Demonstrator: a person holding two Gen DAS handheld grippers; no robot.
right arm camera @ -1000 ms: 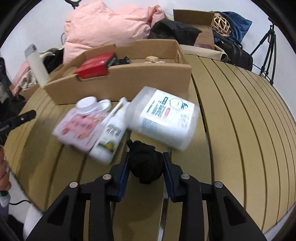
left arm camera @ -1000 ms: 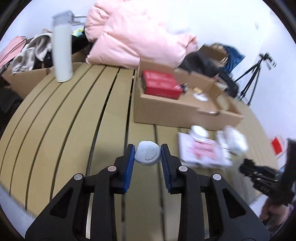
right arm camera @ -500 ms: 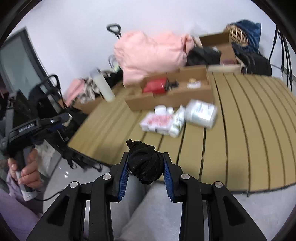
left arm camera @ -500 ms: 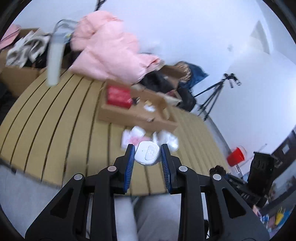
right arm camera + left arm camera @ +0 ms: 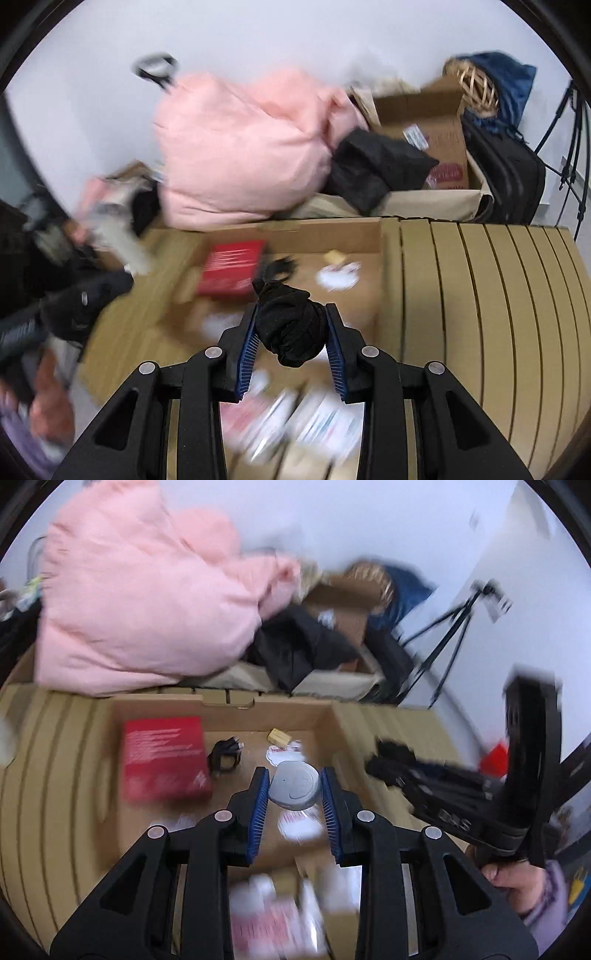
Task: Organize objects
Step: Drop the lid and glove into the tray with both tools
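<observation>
My left gripper point(image 5: 294, 788) is shut on a round grey-white disc point(image 5: 294, 783) and holds it above the open cardboard box point(image 5: 229, 709). My right gripper point(image 5: 290, 328) is shut on a black fabric bundle point(image 5: 291, 326), also held over the box point(image 5: 325, 230). Inside the box lie a red carton point(image 5: 164, 757), a small black clip point(image 5: 224, 755), a tan block point(image 5: 279, 736) and white packets point(image 5: 282, 753). The red carton also shows in the right wrist view point(image 5: 231, 266). The right gripper body point(image 5: 461, 790) shows at the right of the left wrist view.
Pink and white packets point(image 5: 273, 919) and bottles point(image 5: 317, 421) lie blurred on the slatted wooden table point(image 5: 480, 302) in front of the box. A pink quilt point(image 5: 140, 602), black bags point(image 5: 376, 166) and another cardboard box point(image 5: 436, 122) are piled behind. A tripod point(image 5: 447, 635) stands far right.
Both grippers have swung from well back off the table to close above the cardboard box, each still holding its object. The views are blurred by motion.
</observation>
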